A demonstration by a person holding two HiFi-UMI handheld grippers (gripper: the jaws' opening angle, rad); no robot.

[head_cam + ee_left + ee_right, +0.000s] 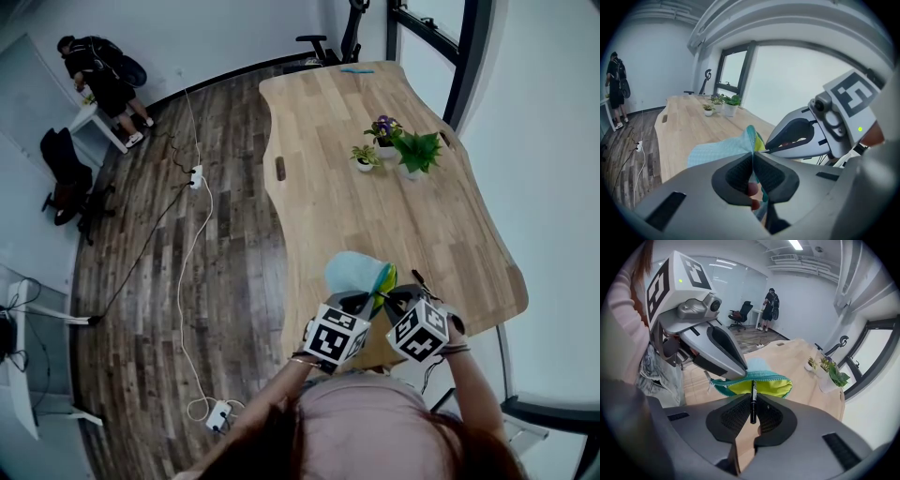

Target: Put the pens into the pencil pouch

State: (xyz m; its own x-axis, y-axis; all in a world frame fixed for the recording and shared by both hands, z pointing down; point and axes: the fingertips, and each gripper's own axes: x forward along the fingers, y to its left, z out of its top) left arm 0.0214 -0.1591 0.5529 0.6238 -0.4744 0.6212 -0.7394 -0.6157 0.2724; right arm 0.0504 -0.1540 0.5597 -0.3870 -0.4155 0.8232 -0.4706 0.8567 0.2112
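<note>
A light-blue pencil pouch (354, 271) with a yellow-green lining (761, 387) is held up over the near end of the wooden table (375, 206). My left gripper (753, 157) is shut on the pouch's (717, 151) upper edge by the teal zipper, and the mouth gapes toward the right gripper. My right gripper (753, 403) is shut on a black pen (753, 404), which stands upright between the pads. The pen's top end sits at the open mouth, against the lining. In the head view both grippers (367, 302) (397, 298) meet at the pouch's near side.
Small potted plants (403, 148) stand at the table's far right. A dark thin object (418, 278) lies on the table just right of the pouch. A blue item (356, 69) lies at the far end. A person (98, 75) stands far back left; cables and a power strip (197, 176) lie on the floor.
</note>
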